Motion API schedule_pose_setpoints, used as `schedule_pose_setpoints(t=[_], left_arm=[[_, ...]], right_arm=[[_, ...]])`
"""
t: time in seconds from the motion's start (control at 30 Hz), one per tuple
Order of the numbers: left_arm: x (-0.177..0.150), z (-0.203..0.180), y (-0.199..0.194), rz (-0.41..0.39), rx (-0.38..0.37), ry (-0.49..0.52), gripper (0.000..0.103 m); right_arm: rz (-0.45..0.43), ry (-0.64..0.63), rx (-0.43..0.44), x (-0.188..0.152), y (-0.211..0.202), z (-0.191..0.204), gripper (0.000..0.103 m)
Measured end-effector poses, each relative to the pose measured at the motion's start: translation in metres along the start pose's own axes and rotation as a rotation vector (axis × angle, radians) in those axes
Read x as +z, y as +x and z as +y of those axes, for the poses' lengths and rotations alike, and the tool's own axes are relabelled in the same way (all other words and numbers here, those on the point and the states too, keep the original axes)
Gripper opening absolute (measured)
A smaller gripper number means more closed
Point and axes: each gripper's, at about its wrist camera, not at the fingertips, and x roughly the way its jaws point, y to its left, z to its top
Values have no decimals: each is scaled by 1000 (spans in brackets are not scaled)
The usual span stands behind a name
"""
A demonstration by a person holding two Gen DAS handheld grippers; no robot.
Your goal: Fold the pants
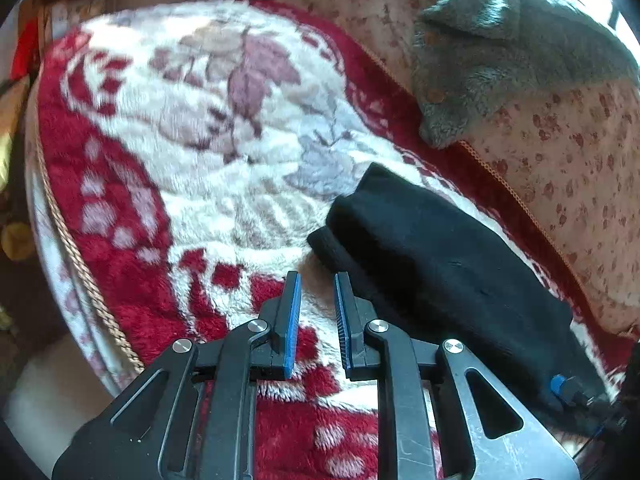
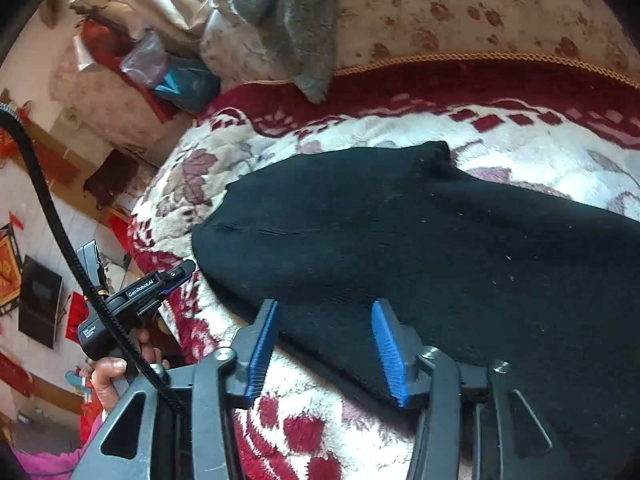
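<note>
pants (image 2: 420, 248), black, are seen already folded into a long band on the blanket (image 1: 192, 152), near its red far edge; further folds are judged left. left claw (image 1: 316, 280) is held narrowly parted and empty beside them; right claw (image 2: 324, 308) is held parted over their near edge, gripping nothing.

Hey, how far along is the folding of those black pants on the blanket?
Done: the black pants already lie doubled into a long band on the red and white blanket. In hand: nothing; the left gripper is open beside them, the right gripper open over their near edge. Left: probably another fold to shorten the band.
</note>
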Motion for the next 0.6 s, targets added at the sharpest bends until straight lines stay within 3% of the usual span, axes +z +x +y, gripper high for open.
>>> schedule_pose_setpoints(t=[0.1,0.3,0.43,0.6], left_arm=[[-2,-23,-12,-25,0,62,32],[-10,-89,-31,-57,-73,190,33],[-21,-142,-34,-61,-137,301,33],[-40,-210,-31,-18,-220,413,33]], right_arm=[[-23,12,14,4,-15,-1,48],[-114,12,-9,-9,-79,-14,52],[-210,111,-24,-27,-130,-47,53],[-262,192,-97,-50,-180,-81,55]])
